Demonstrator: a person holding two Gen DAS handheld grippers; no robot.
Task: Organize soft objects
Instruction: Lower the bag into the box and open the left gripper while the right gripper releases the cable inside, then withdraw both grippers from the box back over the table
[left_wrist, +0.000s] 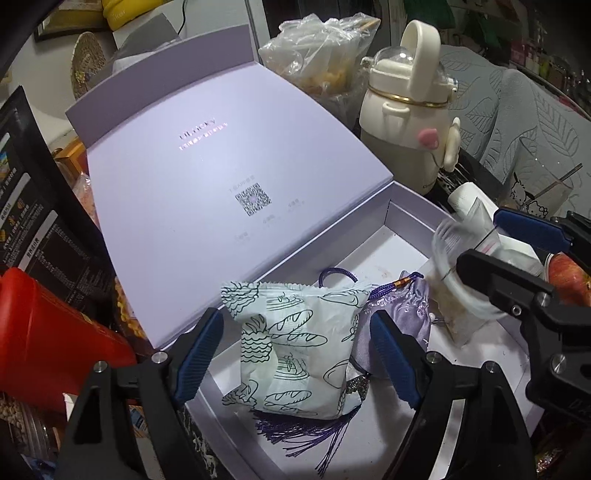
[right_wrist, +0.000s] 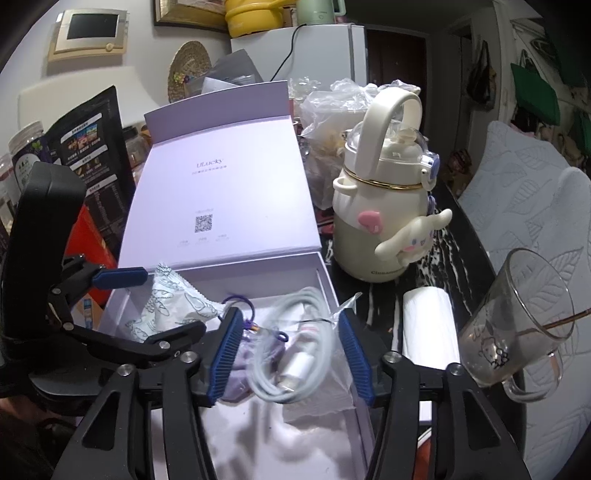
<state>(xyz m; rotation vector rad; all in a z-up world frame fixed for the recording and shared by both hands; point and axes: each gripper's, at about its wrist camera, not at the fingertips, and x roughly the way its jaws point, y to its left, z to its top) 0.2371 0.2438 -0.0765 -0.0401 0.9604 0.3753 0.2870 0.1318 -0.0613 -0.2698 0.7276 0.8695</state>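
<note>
An open lilac box (left_wrist: 402, 218) holds a pale green bread-print packet (left_wrist: 295, 343), a purple satin pouch with tassel (left_wrist: 402, 306) and a clear bag with a coiled white cable (left_wrist: 450, 291). My left gripper (left_wrist: 295, 354) is open, its fingers either side of the packet. My right gripper (right_wrist: 290, 358) is open over the box (right_wrist: 325, 277), its fingers either side of the coiled white cable (right_wrist: 291, 354), with the pouch (right_wrist: 240, 369) by its left finger. The packet (right_wrist: 166, 310) lies between the left gripper's fingers (right_wrist: 122, 277) in the right wrist view.
A cream character bottle (right_wrist: 376, 214) stands right of the box. A white roll (right_wrist: 428, 325) and a glass mug (right_wrist: 517, 321) sit further right. A red container (left_wrist: 48, 339) and black snack bag (left_wrist: 40, 221) stand left. Plastic bags (left_wrist: 321, 51) are behind.
</note>
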